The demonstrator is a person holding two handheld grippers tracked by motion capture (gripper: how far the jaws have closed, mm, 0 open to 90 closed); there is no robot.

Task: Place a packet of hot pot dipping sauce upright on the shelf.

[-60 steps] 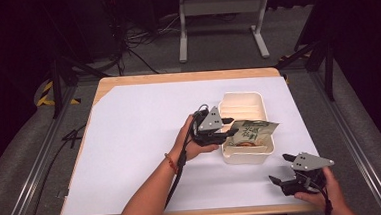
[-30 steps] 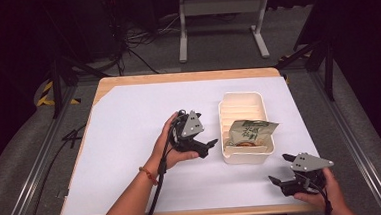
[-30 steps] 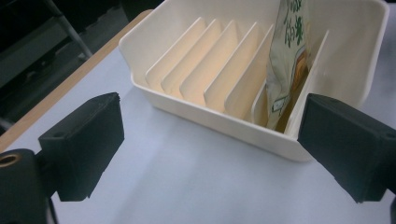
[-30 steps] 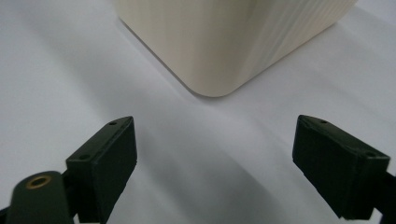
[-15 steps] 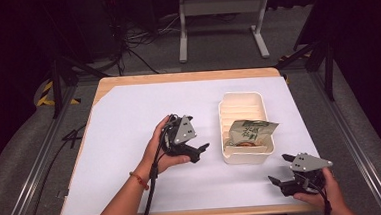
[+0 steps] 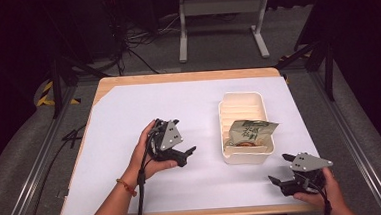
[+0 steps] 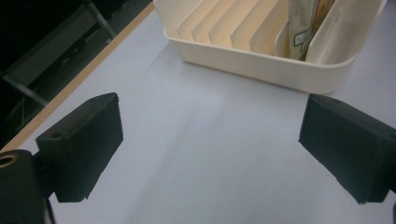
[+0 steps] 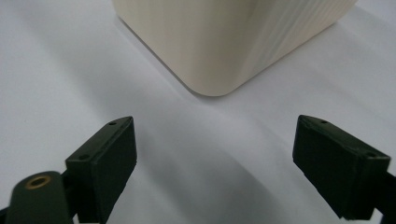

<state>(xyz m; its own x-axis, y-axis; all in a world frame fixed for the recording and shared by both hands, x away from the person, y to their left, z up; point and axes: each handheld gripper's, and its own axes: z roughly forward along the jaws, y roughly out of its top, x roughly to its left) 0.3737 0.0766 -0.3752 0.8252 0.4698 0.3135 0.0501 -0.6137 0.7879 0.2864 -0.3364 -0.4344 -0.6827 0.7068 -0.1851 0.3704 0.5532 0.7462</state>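
Packet (image 6: 250, 132) inside tray (image 6: 245, 155), grippers apart, empty

The left gripper (image 6: 187, 153) sat low in the person's left hand (image 6: 151, 152), its fingers (image 7: 79, 144) spread wide apart with nothing between them. The right gripper (image 6: 278, 182), held in the right hand (image 6: 319, 190), likewise gaped, its fingers (image 8: 102, 163) holding nothing.

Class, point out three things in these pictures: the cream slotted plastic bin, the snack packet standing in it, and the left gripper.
Cream slotted plastic bin (image 6: 245, 156): high view, near front wall.
Green-and-beige snack packet (image 6: 250, 132): high view, middle of printed face.
Left gripper (image 6: 185, 157): high view, midway between its open jaws.
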